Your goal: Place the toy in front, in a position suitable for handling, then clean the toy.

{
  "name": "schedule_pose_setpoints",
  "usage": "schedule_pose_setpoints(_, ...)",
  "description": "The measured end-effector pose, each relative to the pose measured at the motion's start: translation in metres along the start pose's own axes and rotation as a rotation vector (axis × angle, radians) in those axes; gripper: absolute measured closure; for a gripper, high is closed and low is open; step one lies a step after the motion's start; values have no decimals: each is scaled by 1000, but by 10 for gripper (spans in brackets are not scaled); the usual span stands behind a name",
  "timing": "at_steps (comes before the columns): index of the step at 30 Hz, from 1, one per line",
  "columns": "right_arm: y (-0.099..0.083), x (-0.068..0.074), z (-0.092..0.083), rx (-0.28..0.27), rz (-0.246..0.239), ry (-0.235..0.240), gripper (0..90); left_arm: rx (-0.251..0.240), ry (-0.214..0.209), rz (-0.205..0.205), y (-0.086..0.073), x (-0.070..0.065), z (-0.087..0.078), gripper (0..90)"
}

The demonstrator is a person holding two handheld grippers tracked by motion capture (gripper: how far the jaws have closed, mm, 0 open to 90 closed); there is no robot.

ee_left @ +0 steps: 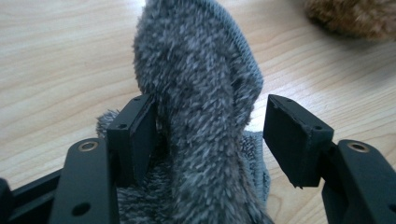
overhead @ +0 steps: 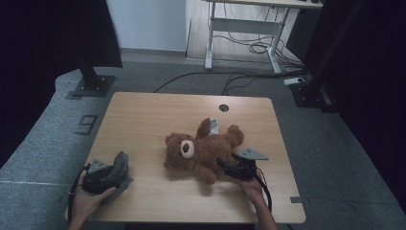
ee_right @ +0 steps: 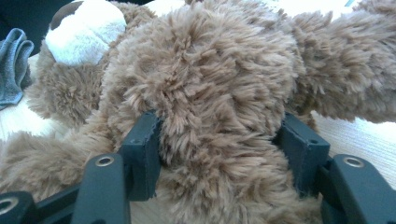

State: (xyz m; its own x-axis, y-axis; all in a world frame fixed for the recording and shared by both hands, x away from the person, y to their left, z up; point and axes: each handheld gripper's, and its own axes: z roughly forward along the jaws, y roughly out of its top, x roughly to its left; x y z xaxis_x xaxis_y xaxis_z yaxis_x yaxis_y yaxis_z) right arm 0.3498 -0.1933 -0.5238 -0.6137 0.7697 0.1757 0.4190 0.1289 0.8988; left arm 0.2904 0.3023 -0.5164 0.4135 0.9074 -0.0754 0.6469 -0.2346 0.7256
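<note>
**A:** What does each gripper have between its jaws?

**B:** In the high view, the right gripper (overhead: 229, 166) reaches into the near flank of a brown teddy bear (overhead: 201, 149) lying on its back on the wooden table (overhead: 143, 120). In the right gripper view both black pads sink into the plush of a rounded limb or belly bulge (ee_right: 210, 112), so the jaws are pinching the bear. The fur swells out above the pads, which suggests a soft, stuffed body giving way under the squeeze.

**A:** And the left one?

**B:** The left gripper (overhead: 115, 170) sits at the near left corner of the table, well apart from the bear. A grey fleece cloth (ee_left: 201, 116), fuzzy with a knitted hem, stands up in a fold between its jaws. One pad touches the fold; the other stands clear of it with bare table showing in the gap, so the jaws are spread around the cloth rather than clamped on it.

**A:** Why would things be held like that?

**B:** Probably the right gripper steadies the bear in place while the left gathers the cloth, perhaps a small garment or wrap meant for the toy. The raised fold gives the jaws an edge to catch.

**A:** Other textures?

**B:** The bear's muzzle (ee_right: 84, 32) is short cream plush; the table is smooth, pale wood grain.
</note>
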Motion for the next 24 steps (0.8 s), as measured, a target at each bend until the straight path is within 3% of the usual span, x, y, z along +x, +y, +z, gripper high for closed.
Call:
schedule_pose_setpoints(7,-1,0,0,-3,-3,2,396,0,-1,-14,1,2,4,400)
schedule_pose_setpoints(12,-3,0,-1,-5,0,4,395,-12,12,-34,-1,4,5,602)
schedule_pose_setpoints(17,-4,1,-2,-1,-12,2,395,-16,-11,-29,-1,2,7,727)
schedule_pose_setpoints(22,-5,1,-3,1,-19,4,408,-52,-39,-23,3,-6,3,753)
schedule_pose_setpoints(24,-5,1,-3,-1,-13,6,427,-82,-71,-9,10,-15,-1,753)
